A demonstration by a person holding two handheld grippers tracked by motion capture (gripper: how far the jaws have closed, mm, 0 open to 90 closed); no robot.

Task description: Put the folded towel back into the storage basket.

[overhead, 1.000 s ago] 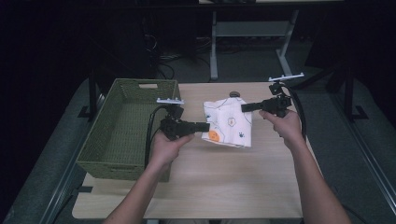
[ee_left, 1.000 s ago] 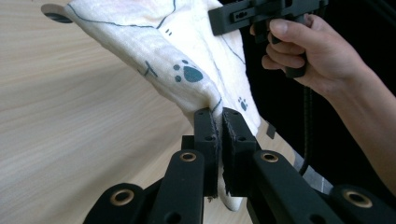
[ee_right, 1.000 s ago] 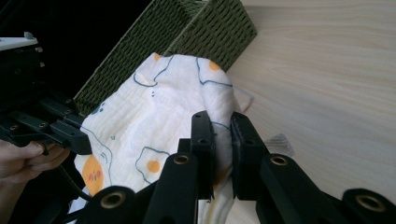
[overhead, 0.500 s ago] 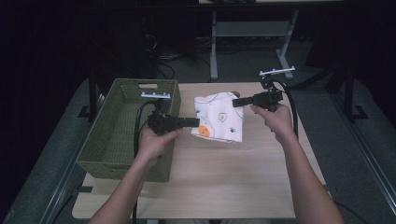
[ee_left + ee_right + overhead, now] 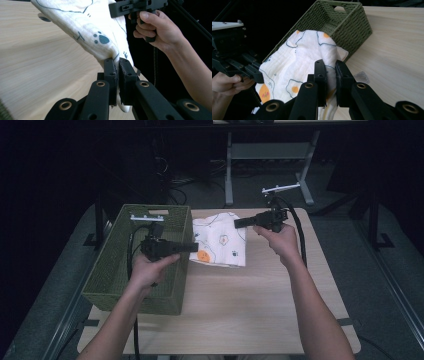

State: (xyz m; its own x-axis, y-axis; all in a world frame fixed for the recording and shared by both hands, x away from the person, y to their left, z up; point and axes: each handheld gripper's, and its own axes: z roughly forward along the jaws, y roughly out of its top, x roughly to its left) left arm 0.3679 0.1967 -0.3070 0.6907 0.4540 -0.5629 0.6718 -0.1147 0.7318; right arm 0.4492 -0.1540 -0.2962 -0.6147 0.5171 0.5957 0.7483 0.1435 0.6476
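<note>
Room: dark workshop around us, with a pale wooden table (image 5: pixel 260 310) under the work.
Cloth: we hold a white printed muslin cloth (image 5: pixel 220 242) above the table, stretched between our two grippers just beside the basket's right wall; it carries paw prints, orange spots and dark outlines.
Left gripper (image 5: pixel 117 67): jaws pinched tight on one gathered corner of the cloth, fabric bunched between the pads.
Right gripper (image 5: pixel 331 68): jaws likewise clamped on another bunched corner, near the far right of the cloth in the high view.
Change: since a second ago we have carried the cloth to the left, from over the middle of the table to the basket's edge; our left hand now hangs over the basket itself.
Meaning: we judge the cloth is on its way into the basket, with a short carry left and the release not yet begun.
Basket: green woven basket (image 5: pixel 115 275) at the table's left, seemingly holding nothing so far.
</note>
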